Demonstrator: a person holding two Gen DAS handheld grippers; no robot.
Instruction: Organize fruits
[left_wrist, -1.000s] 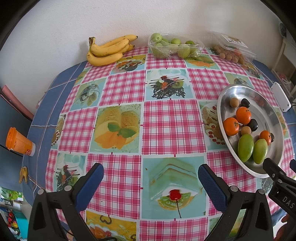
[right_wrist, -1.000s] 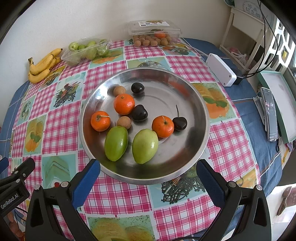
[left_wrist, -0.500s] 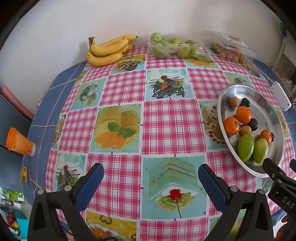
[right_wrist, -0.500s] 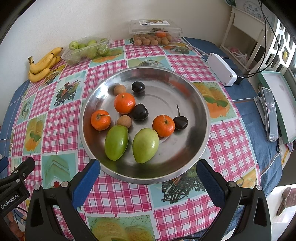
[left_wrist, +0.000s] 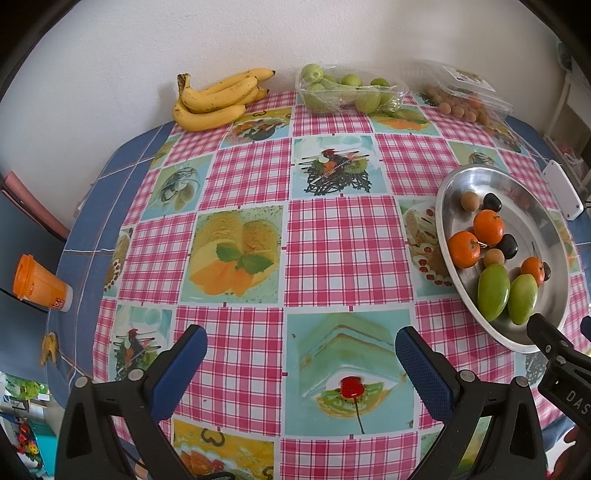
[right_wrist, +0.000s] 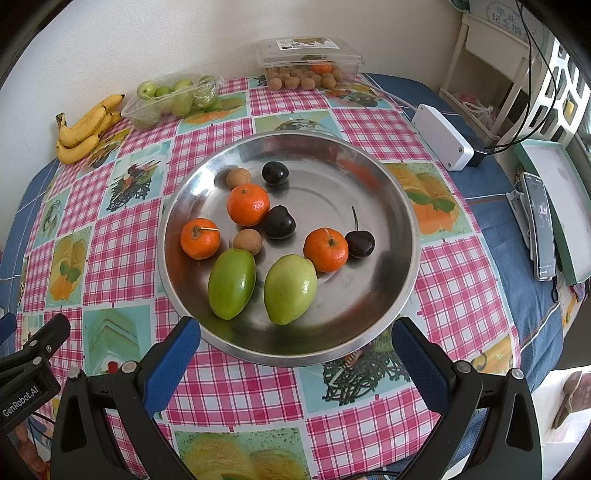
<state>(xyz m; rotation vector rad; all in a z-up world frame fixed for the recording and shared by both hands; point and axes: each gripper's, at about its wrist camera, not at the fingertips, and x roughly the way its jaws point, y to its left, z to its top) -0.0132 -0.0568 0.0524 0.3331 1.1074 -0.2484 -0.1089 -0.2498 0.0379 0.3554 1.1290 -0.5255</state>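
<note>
Grippers first: the right gripper (right_wrist: 295, 354) hangs above the near rim of the steel dish (right_wrist: 376, 325), blue pads (right_wrist: 171, 363) wide apart, nothing between them. The left gripper (left_wrist: 299, 363) hangs over bare checked tablecloth (left_wrist: 332, 236), left of the dish, jaws likewise spread and empty; its pads (left_wrist: 424, 373) frame a printed cake-and-cherry square.

Dish contents, near to far in the right wrist view: two green oval fruits side by side, the darker one (right_wrist: 232, 283) left, the paler one (right_wrist: 290, 288) right, close together; whether they touch cannot be told. Just behind the paler one a mandarin (right_wrist: 325, 249) touches a dark cherry with stem (right_wrist: 359, 243). Left of these, a second mandarin (right_wrist: 200, 238) and a small brown longan (right_wrist: 247, 241). Behind, a third mandarin (right_wrist: 248, 204) touches a dark stemless cherry (right_wrist: 278, 222). Farthest in the dish: another longan (right_wrist: 238, 178) and another dark cherry (right_wrist: 275, 172), slightly apart.

Right of the dish, off the checked cloth, a white box (right_wrist: 442, 136) with a cable; farther right, a phone (right_wrist: 540, 225) beside a green-edged tray (right_wrist: 561, 206).

Along the wall at the table's far edge: a bunch of bananas (left_wrist: 218, 99), then a clear open tray of small green fruits (left_wrist: 351, 92), then a lidded clear box of longans (right_wrist: 310, 62) with more longans (right_wrist: 295, 80) heaped in front of it.

Off the table's left edge, an orange-lidded cup (left_wrist: 40, 282).
</note>
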